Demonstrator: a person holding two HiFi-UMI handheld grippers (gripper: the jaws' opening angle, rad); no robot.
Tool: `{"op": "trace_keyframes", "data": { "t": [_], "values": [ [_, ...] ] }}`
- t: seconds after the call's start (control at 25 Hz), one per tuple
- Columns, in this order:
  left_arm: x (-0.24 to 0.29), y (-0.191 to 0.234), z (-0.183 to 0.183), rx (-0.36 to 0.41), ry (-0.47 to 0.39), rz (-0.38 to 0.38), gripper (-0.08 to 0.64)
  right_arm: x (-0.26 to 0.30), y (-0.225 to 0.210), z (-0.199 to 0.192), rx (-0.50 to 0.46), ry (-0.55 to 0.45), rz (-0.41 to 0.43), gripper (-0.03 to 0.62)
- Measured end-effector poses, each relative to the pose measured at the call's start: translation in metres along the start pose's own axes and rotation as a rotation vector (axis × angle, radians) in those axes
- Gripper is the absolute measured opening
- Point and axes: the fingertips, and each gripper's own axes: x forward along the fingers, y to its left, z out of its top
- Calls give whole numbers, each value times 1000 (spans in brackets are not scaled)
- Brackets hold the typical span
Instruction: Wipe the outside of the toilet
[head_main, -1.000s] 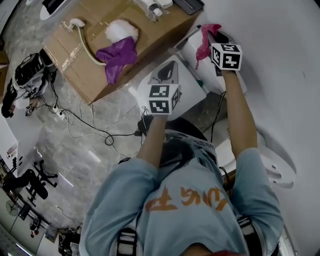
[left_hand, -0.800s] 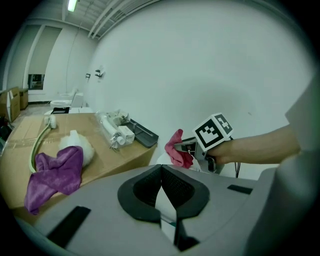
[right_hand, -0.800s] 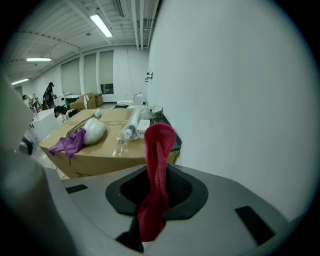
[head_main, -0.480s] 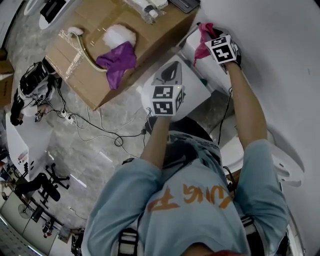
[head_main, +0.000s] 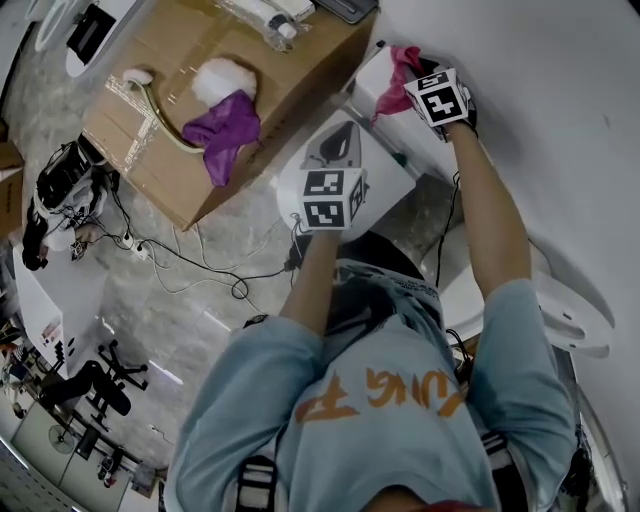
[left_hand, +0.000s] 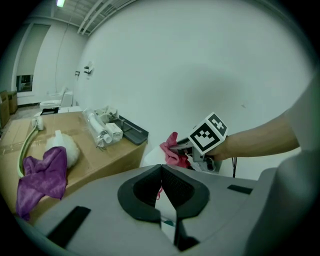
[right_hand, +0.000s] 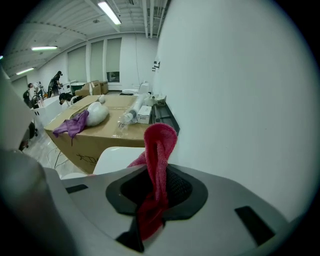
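Location: a white wall (head_main: 560, 120) runs along the person's right. A cardboard box (head_main: 150, 110) stands on the grey floor to the left, with a purple rag (head_main: 222, 128) lying on top of it.

Task item: the toilet (head_main: 385, 175) shows as a white body between box and wall. Its far corner sits close against the wall, and more white curved surface appears lower right, beside the person.

Right gripper (head_main: 415, 75): jaws are closed on a red cloth (head_main: 395, 68). The right gripper view shows the cloth pinched at mid-length, with a loop standing above the jaws and a tail hanging below. The gripper is held out at arm's reach over the far corner of the toilet, just beside the wall. The cloth is at or just above the white surface. Contact cannot be confirmed.

Left gripper (head_main: 328, 190): jaws are closed with nothing between them. It is held over the nearer part of the toilet, well short of the cloth.

Assessment: the surface to be wiped lies below and to the left of the cloth, running back toward the person and away from the wall. The right gripper is the nearer tool and the only one carrying a cloth. The wipe would probably be a press down and a draw along the top or outer face. The close wall limits sideways travel on the right.
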Motion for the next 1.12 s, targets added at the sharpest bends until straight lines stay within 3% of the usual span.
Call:
{"op": "trace_keyframes", "data": {
  "t": [0.4, 0.8, 1.12],
  "values": [
    [1, -17, 1, 36, 12, -34, 26, -26, -13, -37, 103, -7, -47, 86],
    [2, -40, -2, 75, 28, -83, 26, -54, -30, -74, 308, -22, -91, 86],
    [7, -61, 1, 98, 39, -134, 26, -80, -35, -101, 387, -26, -110, 86]
  ]
}}
